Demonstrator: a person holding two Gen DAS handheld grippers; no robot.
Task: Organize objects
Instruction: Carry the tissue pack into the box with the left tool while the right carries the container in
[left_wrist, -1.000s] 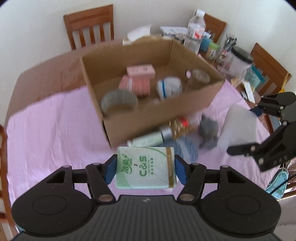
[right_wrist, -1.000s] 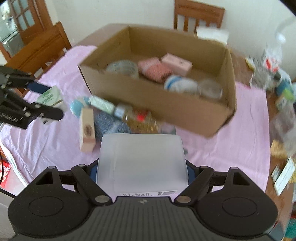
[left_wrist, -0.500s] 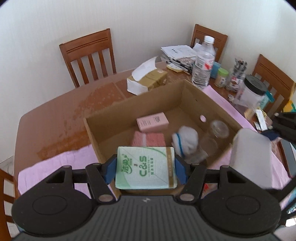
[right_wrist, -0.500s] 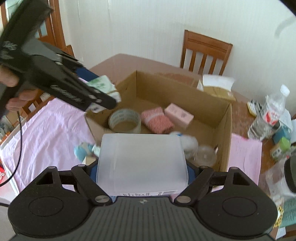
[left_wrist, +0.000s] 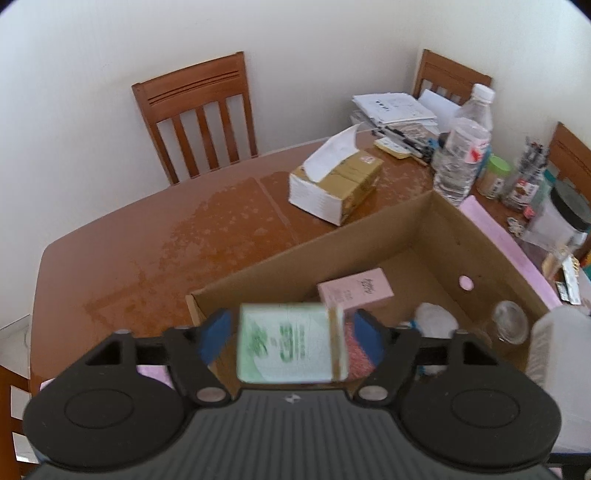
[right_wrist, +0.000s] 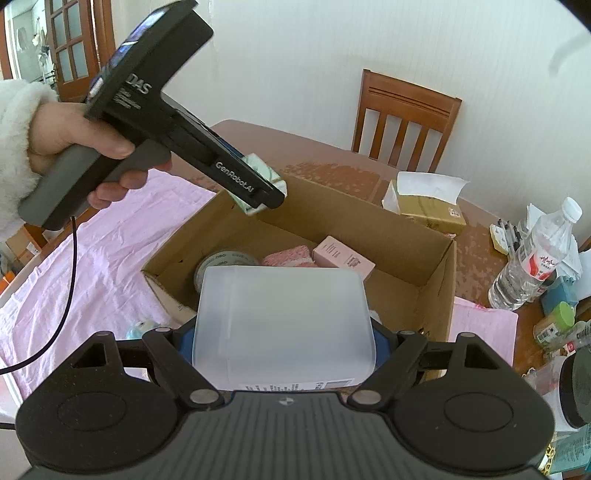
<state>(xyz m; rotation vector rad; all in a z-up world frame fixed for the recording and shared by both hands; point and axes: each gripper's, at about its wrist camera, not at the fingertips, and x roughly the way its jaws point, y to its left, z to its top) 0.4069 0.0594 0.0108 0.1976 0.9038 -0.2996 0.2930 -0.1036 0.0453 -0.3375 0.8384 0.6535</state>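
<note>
- The left gripper (left_wrist: 291, 343) hangs over the cardboard box (left_wrist: 491, 236); its jaws have just been opening, with gaps at both blue pads, so the green tissue pack (left_wrist: 288, 347) is freed above the box floor.
- The pack is blurred, probably already dropping.
- The right gripper (right_wrist: 282, 332) is clamped on a frosted plastic container (right_wrist: 284, 317), above the box's near wall.
- Next: clear the left gripper, then lower the container into free floor.
- Readable: "GenRobot.AI" on the left gripper's side.
</note>
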